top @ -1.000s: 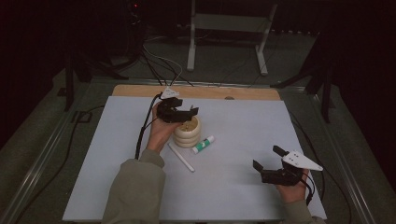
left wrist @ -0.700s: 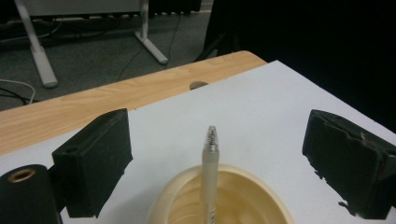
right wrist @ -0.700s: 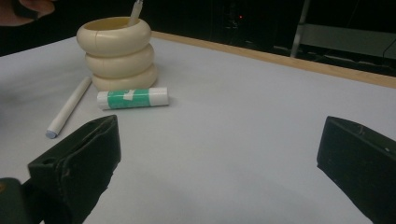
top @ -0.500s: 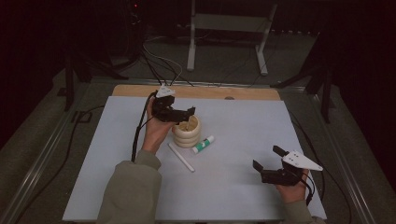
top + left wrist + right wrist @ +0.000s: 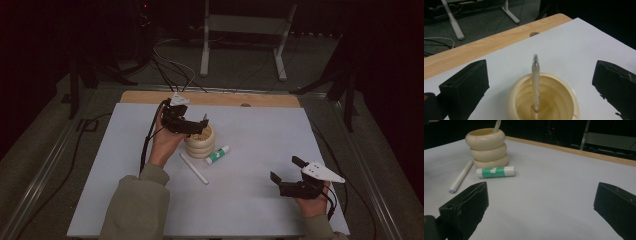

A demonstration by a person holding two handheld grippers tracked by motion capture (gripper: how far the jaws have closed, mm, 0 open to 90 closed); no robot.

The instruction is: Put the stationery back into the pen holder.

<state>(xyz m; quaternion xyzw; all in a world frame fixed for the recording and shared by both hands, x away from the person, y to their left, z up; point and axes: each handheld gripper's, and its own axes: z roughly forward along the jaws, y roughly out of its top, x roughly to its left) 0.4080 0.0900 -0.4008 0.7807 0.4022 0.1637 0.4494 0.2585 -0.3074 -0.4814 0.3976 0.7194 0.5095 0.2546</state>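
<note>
A cream ringed cup [image 5: 200, 142] stands left of the sheet's middle, and a translucent pen [image 5: 535, 80] stands upright inside it. My left gripper [image 5: 196, 126] hovers just over the cup's rim, open. Its jaws have just been opening, and the pen rises in the gap between them, touched by neither. In the left gripper view the cup [image 5: 544, 100] sits low between the black jaws of the left gripper [image 5: 541, 78]. My right gripper [image 5: 286, 170] rests open near the front right, nothing between its jaws. From the right gripper [image 5: 541, 202] I see the cup [image 5: 487, 147] and the pen's tip [image 5: 497, 126].
A green-and-white glue stick [image 5: 217, 155] lies just right of the cup, and a white stick [image 5: 193, 168] lies in front of it. The white sheet [image 5: 260, 125] covers a wooden table whose edge [image 5: 225, 98] shows at the back. Cables and a stand's legs [image 5: 242, 47] lie beyond.
My left gripper has lifted a little and drawn back from the cup, with its jaws spread wider. The pen stays in the cup. The right gripper has kept still.
</note>
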